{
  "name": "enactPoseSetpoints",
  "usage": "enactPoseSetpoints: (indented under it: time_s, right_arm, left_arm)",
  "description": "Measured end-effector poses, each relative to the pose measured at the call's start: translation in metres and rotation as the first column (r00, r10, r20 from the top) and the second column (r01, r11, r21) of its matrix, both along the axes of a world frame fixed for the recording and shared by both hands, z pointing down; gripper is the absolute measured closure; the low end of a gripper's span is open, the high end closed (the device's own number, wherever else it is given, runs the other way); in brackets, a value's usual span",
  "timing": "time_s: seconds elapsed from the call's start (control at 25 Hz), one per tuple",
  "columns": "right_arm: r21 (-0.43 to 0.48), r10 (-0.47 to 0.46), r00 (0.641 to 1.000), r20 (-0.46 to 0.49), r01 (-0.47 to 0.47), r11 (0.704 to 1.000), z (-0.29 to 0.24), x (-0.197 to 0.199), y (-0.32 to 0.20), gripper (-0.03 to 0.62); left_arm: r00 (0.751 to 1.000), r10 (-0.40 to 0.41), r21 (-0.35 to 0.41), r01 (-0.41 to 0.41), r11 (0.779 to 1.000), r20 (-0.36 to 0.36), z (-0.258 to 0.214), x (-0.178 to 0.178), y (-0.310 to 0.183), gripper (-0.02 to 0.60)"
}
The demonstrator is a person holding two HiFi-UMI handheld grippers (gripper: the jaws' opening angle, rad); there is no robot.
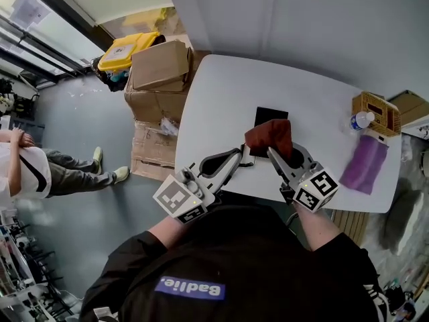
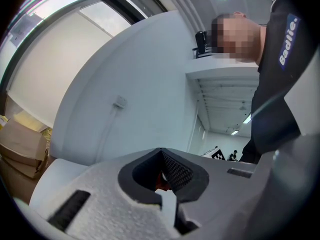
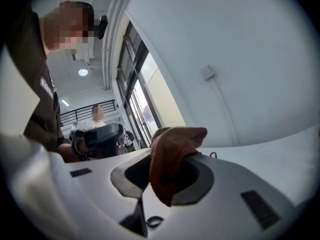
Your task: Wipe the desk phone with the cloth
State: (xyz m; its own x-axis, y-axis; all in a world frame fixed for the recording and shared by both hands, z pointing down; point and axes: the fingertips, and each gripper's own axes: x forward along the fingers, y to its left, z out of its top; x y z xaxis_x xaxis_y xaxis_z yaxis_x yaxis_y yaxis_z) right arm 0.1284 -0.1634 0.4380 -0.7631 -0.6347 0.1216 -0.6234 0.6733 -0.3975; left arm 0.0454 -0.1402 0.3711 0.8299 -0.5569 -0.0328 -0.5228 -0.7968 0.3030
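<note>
In the head view, the black phone (image 1: 271,115) lies flat near the middle of the white table (image 1: 221,92). Its near edge is covered by a rust-red cloth (image 1: 268,134), which the right gripper (image 1: 271,150) holds bunched just above it. The left gripper (image 1: 236,156) points in from the side, its tips close to the coiled cord (image 1: 248,161). In the left gripper view, the left gripper (image 2: 165,196) has its jaws drawn together to a thin slit with nothing between them, and a sliver of the cloth (image 2: 160,182) shows beyond. In the right gripper view, the right gripper (image 3: 150,196) is clamped on a fold of the cloth (image 3: 172,159), which flops limply over the jaws, with the cord (image 3: 150,220) below. The cloth looks soft and light, so a pinch on a gathered fold should hold it. The phone is probably stiff, light plastic that may slide on the smooth top, so it likely needs bracing at its edge, away from the cord.
</note>
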Motion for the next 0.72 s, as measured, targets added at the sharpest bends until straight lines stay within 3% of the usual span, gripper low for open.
enactPoseSetpoints:
  time_s: [0.48, 0.72]
  right_arm:
    - [-0.06, 0.016, 0.998, -0.067, -0.02, 0.998, 0.075, 0.013, -0.072, 0.5]
    - [-0.126, 0.021, 0.992, -0.128, -0.038, 0.991, 0.123, 0.007, -0.098, 0.5]
  left_arm:
    - [0.997, -0.069, -0.028, 0.069, 0.997, 0.018, 0.012, 0.007, -0.024, 0.575]
    - [0.992, -0.114, -0.052, 0.116, 0.992, 0.045, 0.018, -0.009, -0.019, 0.575]
